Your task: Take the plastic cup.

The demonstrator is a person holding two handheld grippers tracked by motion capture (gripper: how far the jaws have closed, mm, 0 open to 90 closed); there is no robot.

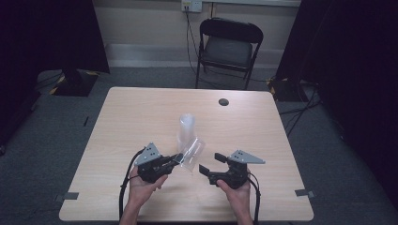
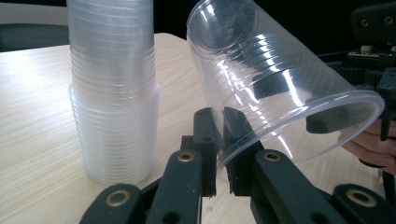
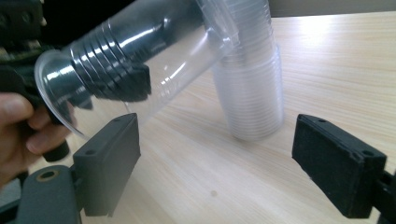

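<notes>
Clear plastic cup (image 2: 280,93) is lying tilted, lifted off the tabletop (image 1: 141,117) and apart from the cup stack (image 2: 112,93) just beyond; where it belongs next is unclear. Left tongs (image 2: 223,140) are pinching its rim. Right tongs (image 3: 215,154) are gaping wide, holding nothing, just beside the cup.

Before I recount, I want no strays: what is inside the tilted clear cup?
The tilted cup looks empty; through its wall only the right tongs and table show. The left tongs pinch its rim, hiding that bit.
</notes>
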